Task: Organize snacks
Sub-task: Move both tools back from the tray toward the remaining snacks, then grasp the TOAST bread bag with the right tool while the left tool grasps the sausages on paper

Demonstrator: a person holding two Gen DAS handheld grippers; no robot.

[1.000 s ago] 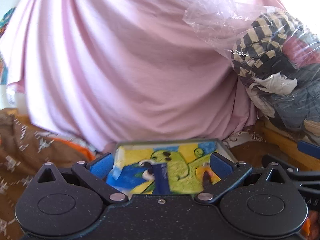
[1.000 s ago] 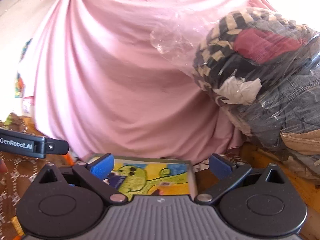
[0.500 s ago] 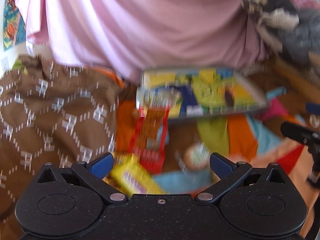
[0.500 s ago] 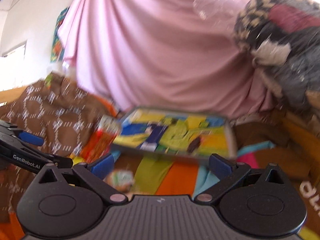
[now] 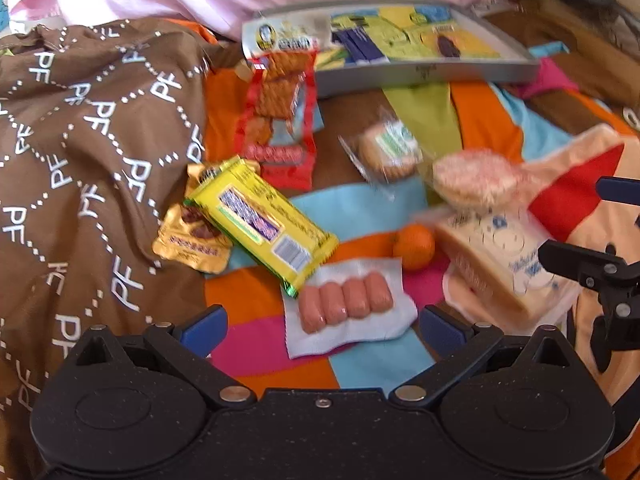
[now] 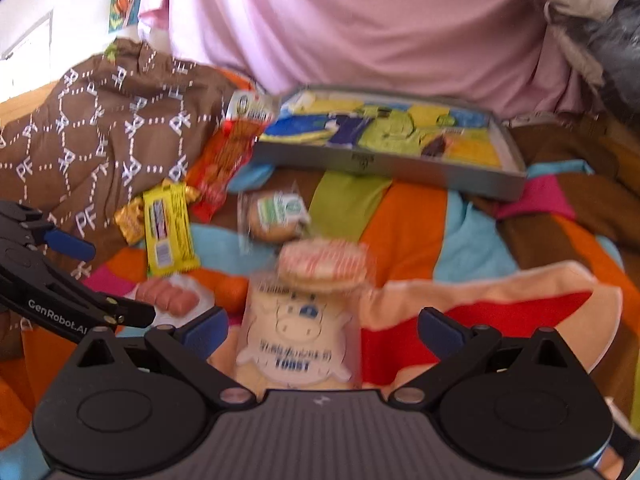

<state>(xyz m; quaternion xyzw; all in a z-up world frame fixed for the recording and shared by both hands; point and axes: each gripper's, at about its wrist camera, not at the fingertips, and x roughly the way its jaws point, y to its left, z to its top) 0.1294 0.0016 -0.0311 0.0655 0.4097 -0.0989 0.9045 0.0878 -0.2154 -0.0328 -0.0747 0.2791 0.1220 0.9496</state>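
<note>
Snacks lie scattered on a striped bedspread in front of a grey tray with a cartoon print. Among them are a red cracker pack, a yellow bar, a gold pouch, a wrapped round cookie, a pink-white rice cake and an orange. My left gripper is open, with a pack of sausages just ahead of its fingers. My right gripper is open over a toast bag, with nothing gripped. The tray's rim lies beyond it.
A brown blanket with "PF" print is bunched up at the left. A pink sheet hangs behind the tray. A clear bag of clothes sits at the far right. A peach and red cloth lies to the right of the snacks.
Both views have tipped down and pulled back from the pink sheet and tray, bringing the scattered snacks into sight. Both grippers stayed open.
</note>
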